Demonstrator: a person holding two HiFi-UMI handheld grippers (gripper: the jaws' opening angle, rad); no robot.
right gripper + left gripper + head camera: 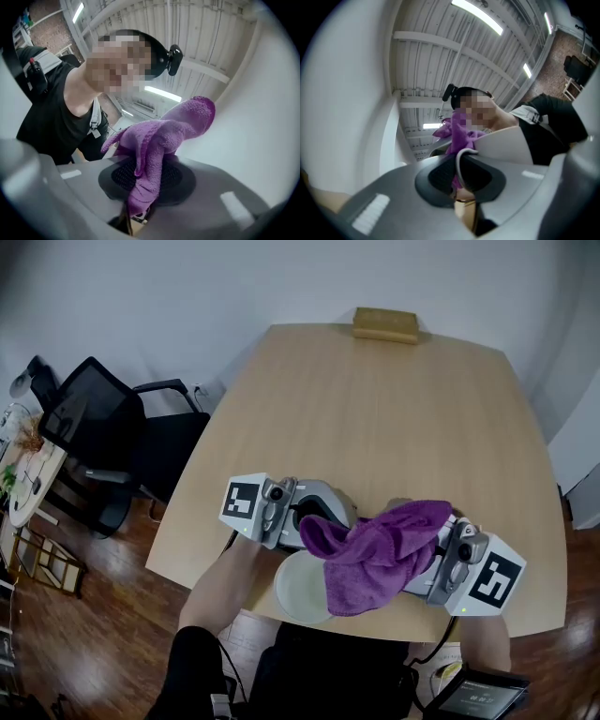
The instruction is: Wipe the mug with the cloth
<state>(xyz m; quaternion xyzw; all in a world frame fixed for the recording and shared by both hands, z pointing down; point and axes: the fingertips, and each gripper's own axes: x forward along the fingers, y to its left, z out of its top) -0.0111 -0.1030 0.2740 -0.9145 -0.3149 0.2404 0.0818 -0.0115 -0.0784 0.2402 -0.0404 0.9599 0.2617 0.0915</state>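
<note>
While cloth [384,545] overlaps mug [300,589], tan table [375,409], wood floor [56,643].

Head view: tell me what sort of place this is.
Probably an office or meeting room: a large light-wood table, a black office chair beside it on a wooden floor, and long strip lights on a ribbed ceiling.

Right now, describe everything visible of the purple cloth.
The purple cloth is soft, looped, terry-like fabric, crumpled and bunched rather than spread flat. One fold is pinched between the pads of the right gripper, with a corner sticking up past them. The rest drapes leftward over the white mug, apparently resting against it.
</note>
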